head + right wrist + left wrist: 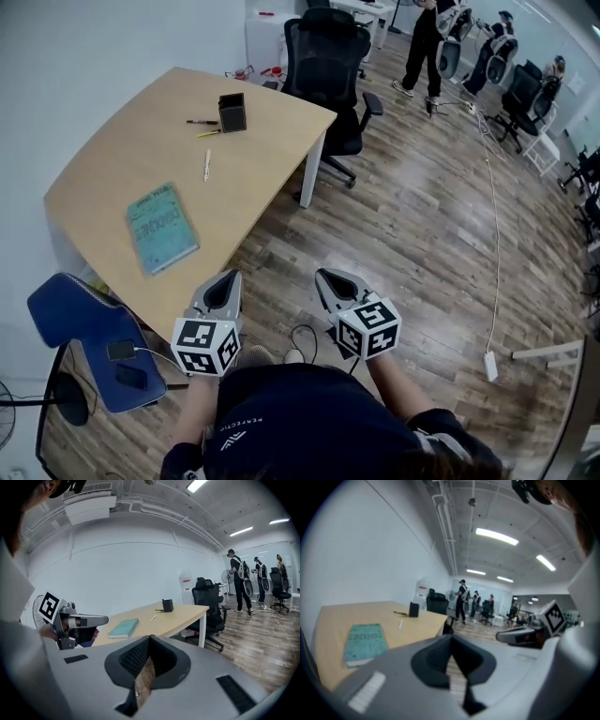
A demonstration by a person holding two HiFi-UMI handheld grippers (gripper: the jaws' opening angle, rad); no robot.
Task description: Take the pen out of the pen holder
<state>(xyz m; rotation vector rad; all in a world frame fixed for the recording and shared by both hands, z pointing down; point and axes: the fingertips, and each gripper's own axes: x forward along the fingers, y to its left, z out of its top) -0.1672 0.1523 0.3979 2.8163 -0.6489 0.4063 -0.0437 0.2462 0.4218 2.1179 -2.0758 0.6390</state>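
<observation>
Office floor of wood planks surrounds a pale table (112, 164). Near the tabletop's far right corner stands the black pen holder (232, 112); whether a pen remains inside cannot be made out. Loose pens (206, 165) lie beside it, and a teal book (161, 227) sits toward the front edge. The left gripper (228, 277) and right gripper (327, 277) are both closed and empty, well apart from the table, so no removal is under way.

Left gripper (451, 638) jaws together, nothing between. Teal book (365, 641) at nine o'clock on table (337, 616); pen holder (414, 609) at ten o'clock beyond.
</observation>
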